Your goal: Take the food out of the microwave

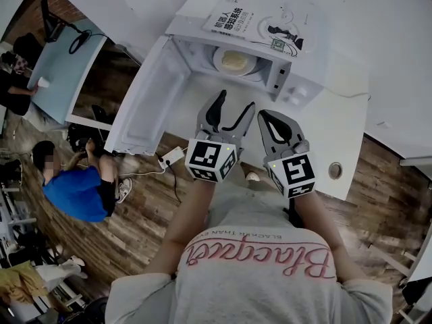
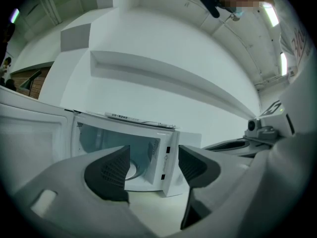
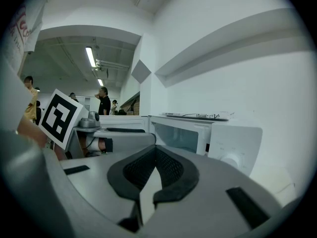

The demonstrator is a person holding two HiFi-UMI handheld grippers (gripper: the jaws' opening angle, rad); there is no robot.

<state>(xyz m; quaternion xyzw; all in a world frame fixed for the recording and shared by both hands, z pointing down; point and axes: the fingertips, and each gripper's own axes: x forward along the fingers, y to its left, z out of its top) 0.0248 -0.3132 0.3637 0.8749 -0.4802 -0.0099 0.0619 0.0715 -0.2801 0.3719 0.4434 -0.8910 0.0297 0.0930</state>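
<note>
Faintly legible, perhaps Chinese: book cover (image 1: 231, 17) atop open microwave (image 1: 294, 86).

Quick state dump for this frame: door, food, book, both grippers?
Microwave door: swung wide open.
Plate of food: inside the microwave, not yet taken out.
Book: closed, lying flat on top of the microwave.
Left gripper: open, nothing between its jaws.
Right gripper: shut, empty.
</note>
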